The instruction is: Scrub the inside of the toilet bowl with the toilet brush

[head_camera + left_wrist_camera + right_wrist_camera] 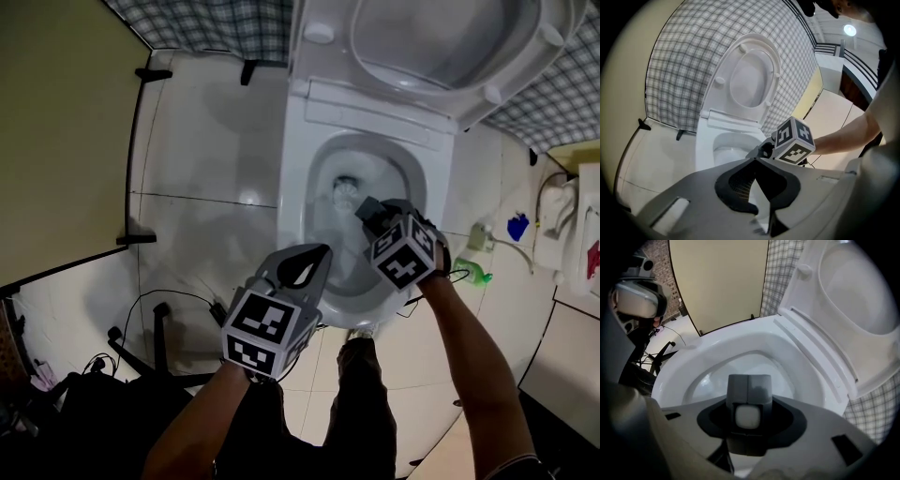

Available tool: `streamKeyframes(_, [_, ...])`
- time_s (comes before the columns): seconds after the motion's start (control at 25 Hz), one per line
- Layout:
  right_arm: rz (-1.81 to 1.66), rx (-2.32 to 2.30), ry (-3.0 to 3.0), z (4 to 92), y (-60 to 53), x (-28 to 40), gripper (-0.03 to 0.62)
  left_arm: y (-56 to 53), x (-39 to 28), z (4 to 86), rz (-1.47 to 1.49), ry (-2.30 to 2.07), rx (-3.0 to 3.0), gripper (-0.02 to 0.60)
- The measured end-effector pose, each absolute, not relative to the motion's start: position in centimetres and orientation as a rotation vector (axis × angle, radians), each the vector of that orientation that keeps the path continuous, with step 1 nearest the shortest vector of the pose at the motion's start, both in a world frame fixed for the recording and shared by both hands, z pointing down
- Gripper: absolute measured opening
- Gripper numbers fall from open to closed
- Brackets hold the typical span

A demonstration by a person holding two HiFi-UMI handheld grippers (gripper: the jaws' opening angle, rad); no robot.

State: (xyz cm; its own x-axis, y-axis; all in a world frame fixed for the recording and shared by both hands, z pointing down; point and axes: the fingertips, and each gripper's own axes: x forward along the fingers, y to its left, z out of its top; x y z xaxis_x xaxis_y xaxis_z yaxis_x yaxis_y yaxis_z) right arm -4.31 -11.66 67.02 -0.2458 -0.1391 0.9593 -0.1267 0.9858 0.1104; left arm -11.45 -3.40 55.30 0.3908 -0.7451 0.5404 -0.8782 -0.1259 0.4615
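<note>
R gripper (373, 214) clenching toilet brush (346, 190) handle, pointing steeply into toilet bowl (323, 167); bristle head sitting low in bowl. L gripper (317, 255) closed, empty, hovering by bowl's near rim. Advising: be pressing bristles on bowl wall, circling.

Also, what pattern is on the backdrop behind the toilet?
The backdrop has a grey-and-white check, clearest in the left gripper view.

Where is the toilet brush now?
In the head view, the toilet brush is held by the right hand-held gripper, its head low inside the toilet bowl.
</note>
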Motion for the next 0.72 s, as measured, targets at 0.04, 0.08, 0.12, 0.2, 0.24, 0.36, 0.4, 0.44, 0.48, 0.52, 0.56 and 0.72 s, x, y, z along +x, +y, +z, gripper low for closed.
streamKeyframes(0.04, [-0.016,0.188,-1.823,66.6,-11.3,-4.0,0.193,-3.2,-11.4,55.2,0.231,-1.391,1.909,0.01])
streamKeyframes(0.08, [-0.021,0.183,-1.824,66.2,-11.0,-3.8,0.193,-3.1,-11.4,55.1,0.233,-1.389,1.91,0.009])
streamKeyframes(0.12, [-0.025,0.179,-1.824,65.7,-10.7,-3.6,0.193,-3.1,-11.3,54.8,0.231,-1.388,1.912,0.011])
streamKeyframes(0.2, [-0.031,0.174,-1.824,64.7,-10.0,-3.1,0.193,-3.2,-11.2,54.2,0.226,-1.388,1.922,0.01])
streamKeyframes(0.24, [-0.032,0.171,-1.824,64.3,-9.7,-2.8,0.193,-3.3,-11.1,54.0,0.225,-1.388,1.927,0.011])
streamKeyframes(0.36, [-0.034,0.156,-1.826,63.1,-8.3,-2.2,0.193,-3.2,-11.0,53.3,0.229,-1.39,1.938,0.01])
streamKeyframes(0.4, [-0.034,0.15,-1.829,62.6,-7.8,-2.0,0.193,-3.1,-11.0,53.1,0.231,-1.391,1.94,0.011])
streamKeyframes(0.44, [-0.032,0.148,-1.833,62.2,-7.4,-1.8,0.193,-3.0,-11.0,52.9,0.233,-1.392,1.944,0.01])
streamKeyframes(0.48, [-0.028,0.151,-1.841,61.6,-7.0,-1.6,0.193,-2.9,-10.9,52.8,0.235,-1.394,1.947,0.009])
streamKeyframes(0.52, [-0.017,0.163,-1.853,61.0,-6.8,-1.3,0.193,-2.7,-10.8,52.7,0.238,-1.396,1.951,0.011])
streamKeyframes(0.56, [-0.001,0.182,-1.868,60.4,-6.7,-1.0,0.193,-2.4,-10.8,52.6,0.242,-1.397,1.955,0.01])
streamKeyframes(0.72, [0.039,0.264,-1.926,56.7,-6.8,0.5,0.192,-1.5,-10.3,51.7,0.266,-1.403,1.962,0.011])
